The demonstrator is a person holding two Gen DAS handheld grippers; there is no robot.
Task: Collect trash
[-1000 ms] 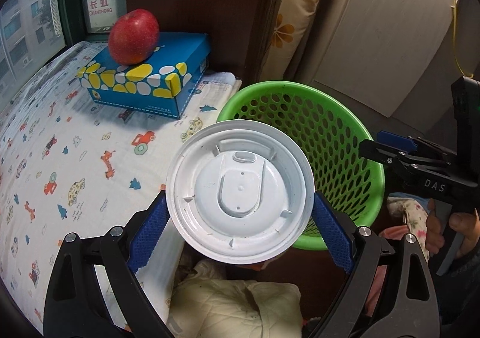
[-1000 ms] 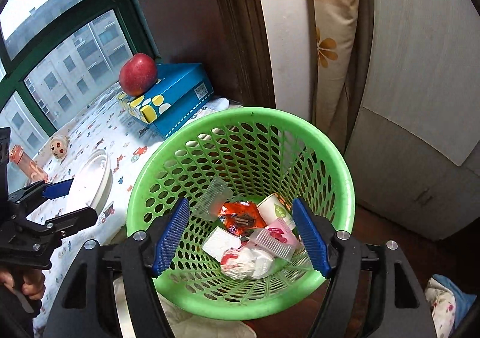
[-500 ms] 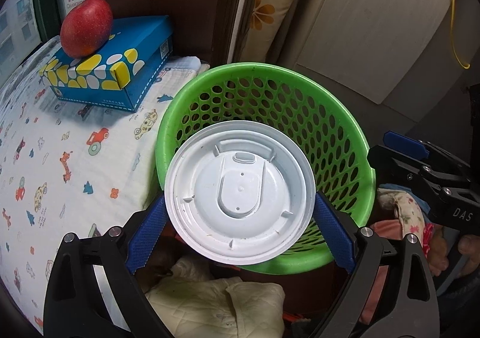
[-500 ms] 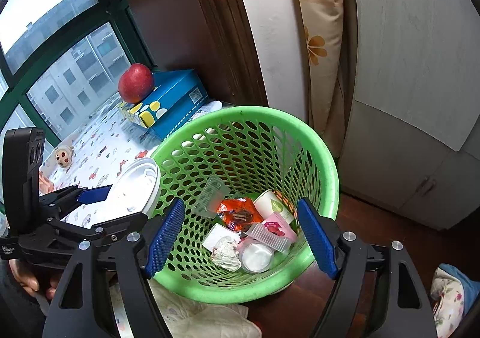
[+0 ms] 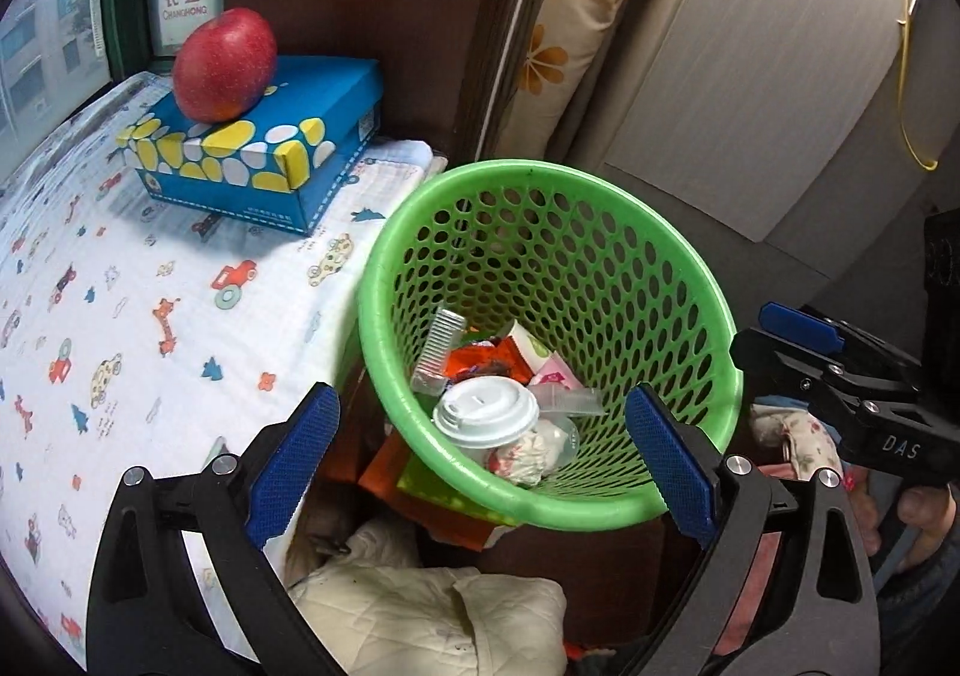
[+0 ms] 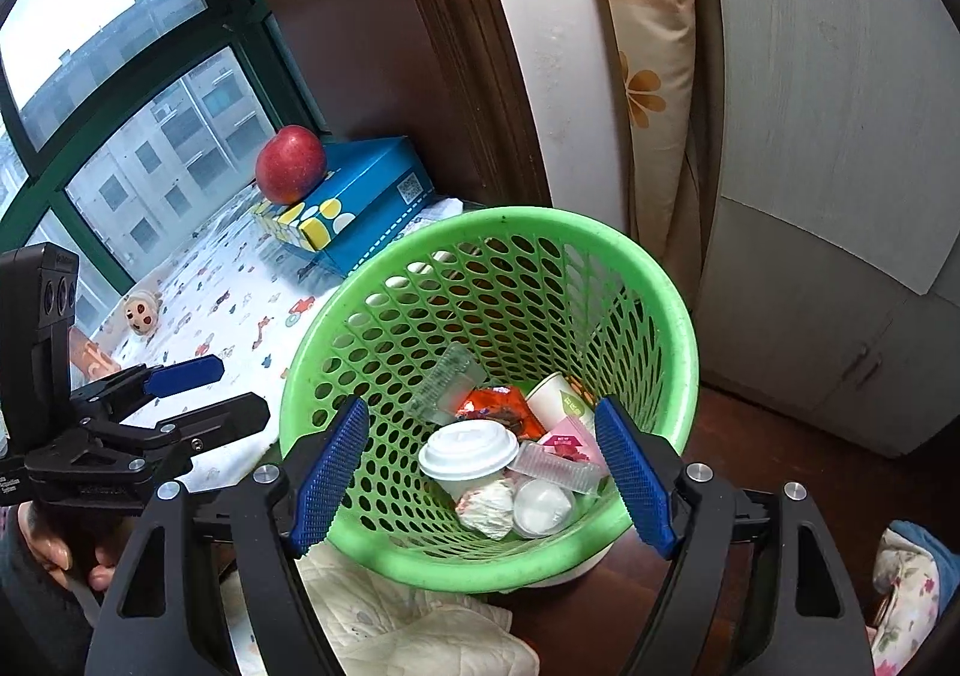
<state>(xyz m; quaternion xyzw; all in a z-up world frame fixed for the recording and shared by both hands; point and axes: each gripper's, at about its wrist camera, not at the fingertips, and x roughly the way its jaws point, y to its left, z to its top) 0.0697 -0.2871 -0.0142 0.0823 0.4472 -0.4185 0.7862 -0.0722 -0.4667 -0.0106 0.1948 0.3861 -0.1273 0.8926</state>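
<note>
A green perforated basket point(image 5: 690, 280) point(image 6: 678, 316) stands beside the bed and holds trash. A white lidded cup point(image 5: 486, 415) point(image 6: 468, 451) lies inside it among wrappers, a paper cup point(image 6: 558, 397) and crumpled tissue point(image 6: 489, 505). My left gripper point(image 5: 480, 472) is open and empty, above the basket's near rim; it also shows at the left of the right wrist view point(image 6: 198, 394). My right gripper point(image 6: 480, 481) is open and empty over the basket's front rim; it shows at the right of the left wrist view point(image 5: 804, 334).
A blue tissue box point(image 5: 270, 148) point(image 6: 360, 196) with a red apple point(image 5: 225, 64) point(image 6: 291, 163) on it sits on the cartoon-print sheet point(image 5: 120, 286). A small toy point(image 6: 141, 310) lies near the window. Cream cloth point(image 5: 432, 616) lies below the basket. A cabinet point(image 6: 840, 136) stands at right.
My left gripper opened and let go of the white lidded cup, which dropped into the basket. Both grippers shifted slightly relative to the basket.
</note>
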